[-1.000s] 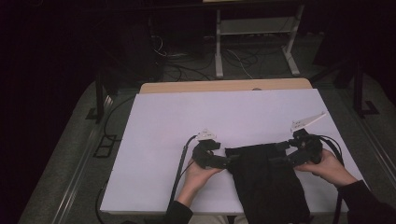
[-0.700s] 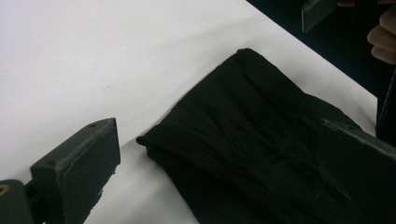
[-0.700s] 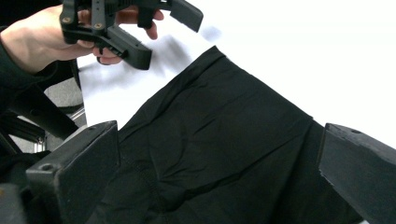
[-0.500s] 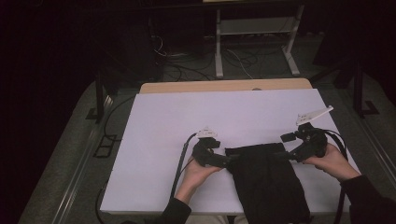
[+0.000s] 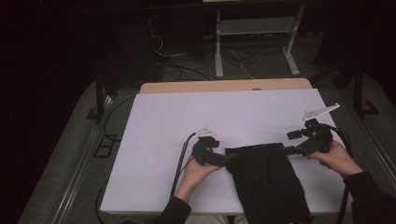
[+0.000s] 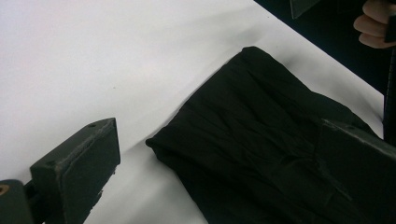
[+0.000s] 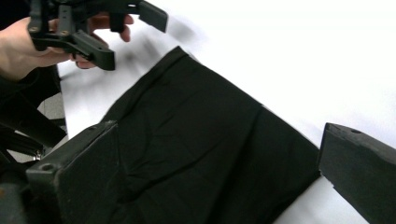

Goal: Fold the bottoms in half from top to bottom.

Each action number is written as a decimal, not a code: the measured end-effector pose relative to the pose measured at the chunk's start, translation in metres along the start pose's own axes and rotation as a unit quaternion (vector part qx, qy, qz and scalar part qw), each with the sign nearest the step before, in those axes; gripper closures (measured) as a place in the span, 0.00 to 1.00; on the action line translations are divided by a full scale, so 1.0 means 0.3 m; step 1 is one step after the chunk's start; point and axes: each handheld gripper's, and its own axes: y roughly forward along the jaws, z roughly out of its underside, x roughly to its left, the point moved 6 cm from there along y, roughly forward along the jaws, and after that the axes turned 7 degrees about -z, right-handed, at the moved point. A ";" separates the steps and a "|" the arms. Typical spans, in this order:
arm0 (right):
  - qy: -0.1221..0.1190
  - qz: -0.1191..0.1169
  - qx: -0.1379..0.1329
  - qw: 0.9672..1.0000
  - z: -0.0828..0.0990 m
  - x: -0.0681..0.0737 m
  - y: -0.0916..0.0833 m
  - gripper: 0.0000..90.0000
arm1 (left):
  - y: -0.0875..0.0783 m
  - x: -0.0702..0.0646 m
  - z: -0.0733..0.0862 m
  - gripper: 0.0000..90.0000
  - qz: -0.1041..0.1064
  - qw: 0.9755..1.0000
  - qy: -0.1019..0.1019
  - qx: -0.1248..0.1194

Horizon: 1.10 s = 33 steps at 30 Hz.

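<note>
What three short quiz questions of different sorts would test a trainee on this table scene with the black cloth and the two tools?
1. True or false: the black cloth lies wholly on the white table.
2. Which tool has its jaws apart with nothing pressed between them? A) left tool B) right tool C) both
3. Fill in: in the high view, the cloth hangs over the table's ____ edge.

Key
1. False: its lower end hangs past the edge nearest the person.
2. C: each gripper view shows its two jaws spread, the cloth lying flat between them, unpinched.
3. Near (bottom).
</note>
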 end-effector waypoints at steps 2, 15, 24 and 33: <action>0.008 0.000 -0.004 1.000 0.006 -0.018 -0.004 0.00 | 0.004 0.000 0.002 0.01 0.000 1.000 -0.001 0.002; 0.019 0.040 -0.009 0.999 0.038 -0.105 0.020 0.01 | 0.032 0.008 0.012 0.01 0.006 1.000 -0.008 0.007; 0.011 0.057 0.019 0.998 0.064 -0.155 0.070 0.10 | 0.053 0.013 0.020 0.07 0.011 1.000 -0.006 0.010; -0.003 0.057 0.039 0.998 0.072 -0.169 0.110 0.22 | 0.076 0.010 0.031 0.16 0.028 0.999 -0.009 0.018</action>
